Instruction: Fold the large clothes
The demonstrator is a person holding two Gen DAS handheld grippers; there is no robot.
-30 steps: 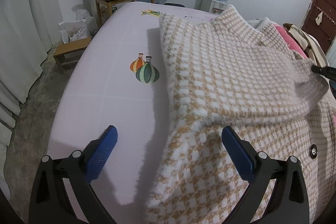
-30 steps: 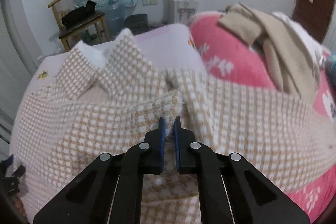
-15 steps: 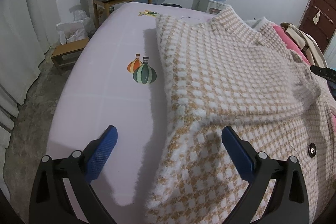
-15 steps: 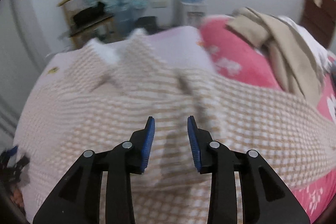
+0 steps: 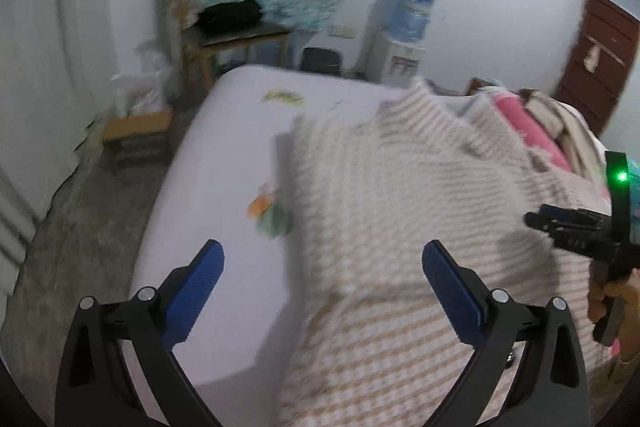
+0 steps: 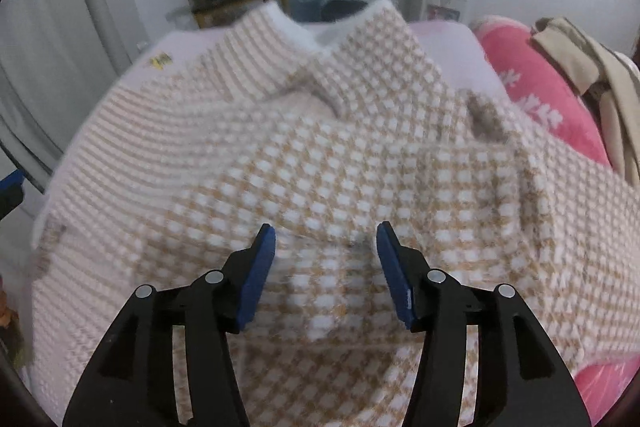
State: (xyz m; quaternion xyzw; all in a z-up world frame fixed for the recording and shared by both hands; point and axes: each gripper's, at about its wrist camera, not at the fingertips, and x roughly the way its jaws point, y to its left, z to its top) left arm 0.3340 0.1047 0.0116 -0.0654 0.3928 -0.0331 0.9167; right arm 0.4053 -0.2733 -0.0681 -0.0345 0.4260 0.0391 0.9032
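Note:
A tan-and-white checked knit coat (image 5: 400, 211) (image 6: 320, 163) lies spread on the pale lilac bed (image 5: 224, 163), collar at the far end, one sleeve folded across its front. My left gripper (image 5: 323, 267) hangs open above the coat's left edge, nothing between its blue pads. My right gripper (image 6: 326, 247) hovers over the middle of the coat; its jaws are opening and the pads do not press the cloth. In the left wrist view the right gripper (image 5: 576, 231) comes in from the right, held by a hand.
A pink quilt (image 6: 540, 87) with beige clothes (image 6: 600, 75) on it fills the bed's right side. Beyond the bed stand a wooden chair (image 5: 224, 27), a water dispenser (image 5: 404, 35) and a dark bin (image 5: 320, 59). A low stool (image 5: 136, 131) is on the floor at left.
The right gripper let go of the coat fold and opened, moving over the coat. The left gripper rose, so the bed looks farther away.

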